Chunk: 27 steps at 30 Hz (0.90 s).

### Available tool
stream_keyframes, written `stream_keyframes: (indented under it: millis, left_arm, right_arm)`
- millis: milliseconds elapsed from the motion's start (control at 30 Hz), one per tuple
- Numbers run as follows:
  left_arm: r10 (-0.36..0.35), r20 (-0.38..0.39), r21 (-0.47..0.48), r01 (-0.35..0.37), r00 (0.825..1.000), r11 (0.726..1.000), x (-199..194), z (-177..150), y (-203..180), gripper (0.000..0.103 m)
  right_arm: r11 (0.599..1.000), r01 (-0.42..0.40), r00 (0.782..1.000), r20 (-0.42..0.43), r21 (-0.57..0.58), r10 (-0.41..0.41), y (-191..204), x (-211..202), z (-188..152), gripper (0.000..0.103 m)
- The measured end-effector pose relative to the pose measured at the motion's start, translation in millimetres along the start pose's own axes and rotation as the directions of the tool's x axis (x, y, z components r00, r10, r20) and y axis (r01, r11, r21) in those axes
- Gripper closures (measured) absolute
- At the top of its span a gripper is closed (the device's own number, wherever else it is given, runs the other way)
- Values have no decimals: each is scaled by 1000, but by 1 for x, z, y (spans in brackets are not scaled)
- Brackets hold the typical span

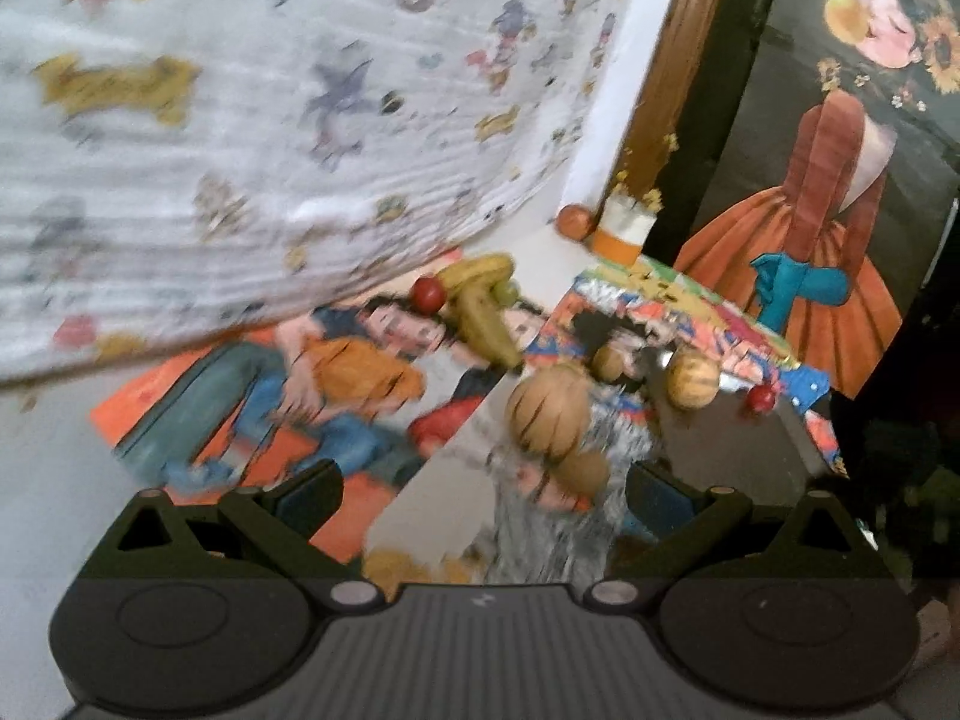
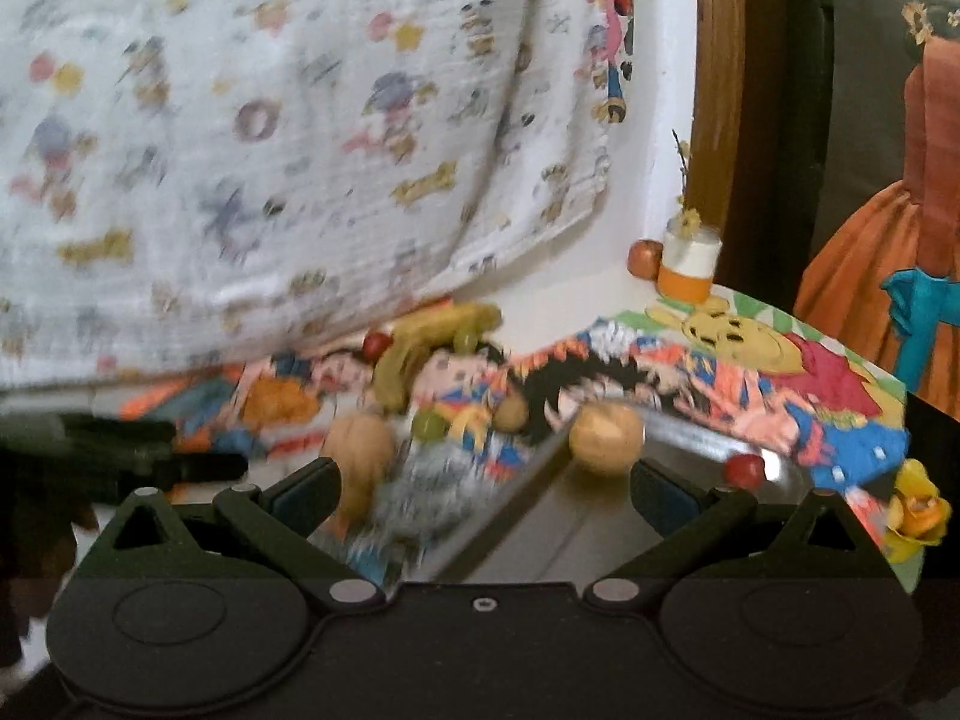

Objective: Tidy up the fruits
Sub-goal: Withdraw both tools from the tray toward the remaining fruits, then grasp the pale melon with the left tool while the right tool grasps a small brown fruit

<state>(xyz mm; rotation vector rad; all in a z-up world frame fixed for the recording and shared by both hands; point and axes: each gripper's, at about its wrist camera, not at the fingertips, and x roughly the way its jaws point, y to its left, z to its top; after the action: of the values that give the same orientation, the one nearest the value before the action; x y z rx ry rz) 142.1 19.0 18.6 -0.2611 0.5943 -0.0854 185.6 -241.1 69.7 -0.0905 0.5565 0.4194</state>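
Note:
Fruits lie scattered on a colourful cartoon-print cloth (image 1: 336, 384). In the left wrist view, yellow-green bananas (image 1: 480, 312) lie at the back with a red apple (image 1: 428, 294) beside them. A striped tan fruit (image 1: 546, 414) and a smaller tan one (image 1: 582, 471) sit just ahead of my open left gripper (image 1: 486, 498). A metal tray (image 2: 600, 528) holds a round tan fruit (image 2: 605, 438) and a small red fruit (image 2: 744, 469). My right gripper (image 2: 486, 492) hangs open over the tray's left edge, holding nothing. A green fruit (image 2: 431, 423) lies on the cloth.
A white patterned cloth (image 1: 270, 120) hangs over the back left. An orange-and-white cup (image 2: 690, 267) with dried flowers and an orange fruit (image 2: 645, 258) stand in the back corner. A yellow flower (image 2: 918, 510) lies at the table's right edge. The view is blurred by motion.

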Motion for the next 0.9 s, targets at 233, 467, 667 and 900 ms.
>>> stream_keyframes:
  millis: [233, 467, 667, 900]
  left_arm:
    - [-44, 0, 49, 44, 999, 998, 37, 18, -11, 0]
    - [-58, -48, 46, 60, 997, 997, 78, 22, -12, 5]
    - [-73, -70, 30, 75, 995, 997, 97, 21, -10, 18]
    - [-93, -81, 8, 94, 992, 996, 108, 20, -9, 29]
  right_arm:
    - [992, -83, 995, -56, 92, 88, -30, 68, 35, 10]
    - [994, -71, 987, -135, 78, 81, -27, 131, 35, 31]
    - [1000, -9, 981, -192, 24, 13, -24, 162, 25, 47]
    - [1000, 2, 974, -225, -14, -5, -22, 180, 18, 55]
